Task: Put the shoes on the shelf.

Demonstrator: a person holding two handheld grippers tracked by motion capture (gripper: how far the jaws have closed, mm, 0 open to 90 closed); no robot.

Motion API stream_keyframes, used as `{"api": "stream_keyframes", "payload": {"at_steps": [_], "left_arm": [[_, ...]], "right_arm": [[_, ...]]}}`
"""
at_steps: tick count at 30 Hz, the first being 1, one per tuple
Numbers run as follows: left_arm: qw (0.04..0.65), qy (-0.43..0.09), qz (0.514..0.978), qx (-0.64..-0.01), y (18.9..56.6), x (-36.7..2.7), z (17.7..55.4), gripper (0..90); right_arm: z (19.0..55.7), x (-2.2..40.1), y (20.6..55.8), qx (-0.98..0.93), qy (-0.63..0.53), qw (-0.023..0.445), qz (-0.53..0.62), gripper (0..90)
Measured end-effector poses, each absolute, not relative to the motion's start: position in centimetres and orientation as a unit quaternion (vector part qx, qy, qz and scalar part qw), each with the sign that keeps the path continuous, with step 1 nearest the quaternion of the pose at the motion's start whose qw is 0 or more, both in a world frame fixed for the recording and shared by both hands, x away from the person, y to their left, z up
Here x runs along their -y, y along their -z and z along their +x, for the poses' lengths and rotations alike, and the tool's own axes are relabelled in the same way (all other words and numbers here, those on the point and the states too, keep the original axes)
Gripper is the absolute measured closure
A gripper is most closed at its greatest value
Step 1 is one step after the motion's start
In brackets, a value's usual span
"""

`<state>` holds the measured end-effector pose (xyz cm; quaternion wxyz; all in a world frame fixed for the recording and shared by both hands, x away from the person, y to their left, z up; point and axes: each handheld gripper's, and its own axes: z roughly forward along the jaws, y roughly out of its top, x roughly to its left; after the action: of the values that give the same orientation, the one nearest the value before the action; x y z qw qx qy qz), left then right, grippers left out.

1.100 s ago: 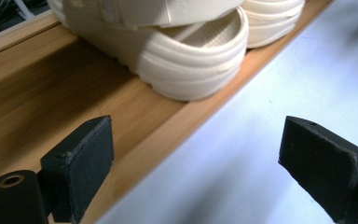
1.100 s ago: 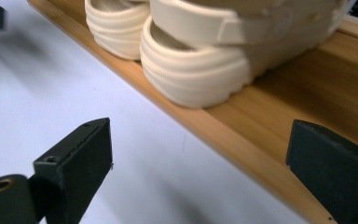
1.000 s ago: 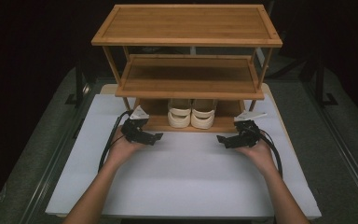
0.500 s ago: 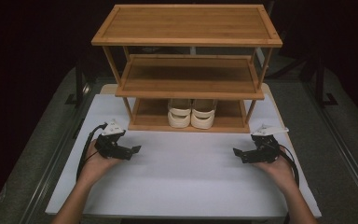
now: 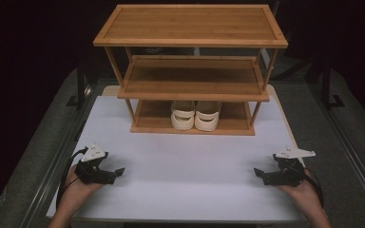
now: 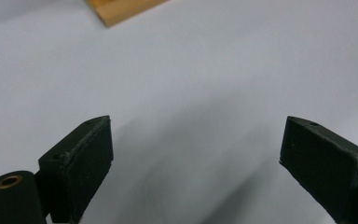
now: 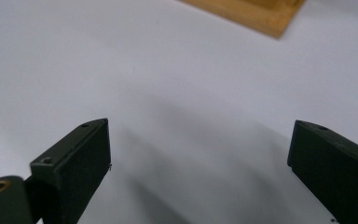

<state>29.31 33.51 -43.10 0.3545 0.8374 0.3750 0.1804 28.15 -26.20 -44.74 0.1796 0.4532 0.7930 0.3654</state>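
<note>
Both grippers are sitting nearer the table's front edge than a second ago, when they were close to the bamboo shoe rack [image 5: 190,71]; the left gripper [image 5: 115,172] is resting at the near left of the white table [image 5: 190,161], the right gripper [image 5: 260,173] at the near right, each with jaws spread and holding nothing; the pair of cream shoes [image 5: 196,115] is standing centred on the bottom shelf, well apart from both and roughly equally far, toes pointing toward the person.

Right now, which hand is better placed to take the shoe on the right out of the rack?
Right, only slightly: the right tool is open on that shoe's side; the left tool must cross over.
</note>
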Motion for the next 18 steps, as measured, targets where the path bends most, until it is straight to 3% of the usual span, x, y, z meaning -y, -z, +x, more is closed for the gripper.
{"api": "stream_keyframes", "payload": {"at_steps": [18], "left_arm": [[0.341,-0.169,0.839,-0.388,45.0,-34.7,27.8,6.7]], "right_arm": [[26.4,27.1,45.8,-0.797,-0.330,0.184,0.471,5.8]]}}
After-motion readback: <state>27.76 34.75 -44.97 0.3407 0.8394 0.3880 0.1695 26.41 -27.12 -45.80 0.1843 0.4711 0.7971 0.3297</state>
